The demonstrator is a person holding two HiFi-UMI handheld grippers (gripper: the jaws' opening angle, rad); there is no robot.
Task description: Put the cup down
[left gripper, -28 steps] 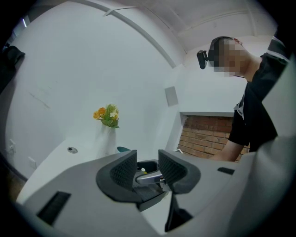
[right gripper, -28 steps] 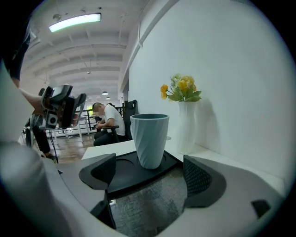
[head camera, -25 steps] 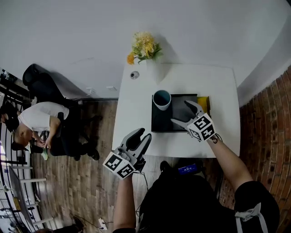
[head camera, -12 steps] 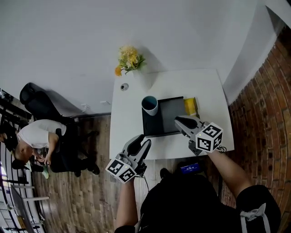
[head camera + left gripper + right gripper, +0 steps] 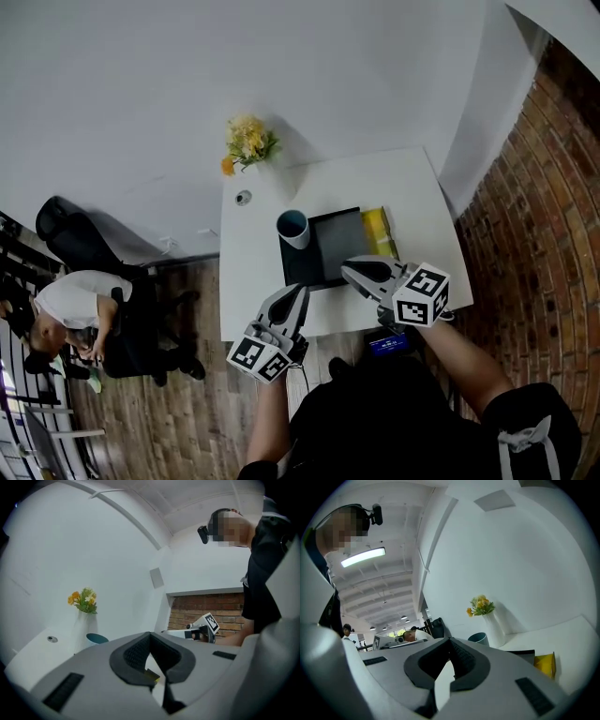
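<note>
A teal cup (image 5: 292,228) stands upright on the left end of a black tray (image 5: 336,251) on the white table (image 5: 253,281); it also shows as cup (image 5: 97,638) and cup (image 5: 478,638). My left gripper (image 5: 298,294) hangs at the table's near edge, jaws shut on nothing. My right gripper (image 5: 351,271) hovers over the tray's near right corner, also shut and empty. Neither touches the cup. From the left gripper (image 5: 150,636) view the right gripper (image 5: 199,629) is visible; the right gripper (image 5: 450,644) looks towards the cup and vase.
A white vase of yellow flowers (image 5: 248,145) and a small round disc (image 5: 244,198) sit at the table's far left. A yellow object (image 5: 378,225) lies beside the tray's right edge. A seated person (image 5: 80,300) and black chair (image 5: 75,230) are left; brick wall (image 5: 525,187) right.
Both grippers went from open to shut and drew back from the tray towards the table's near edge. The cup stayed upright on the tray.
</note>
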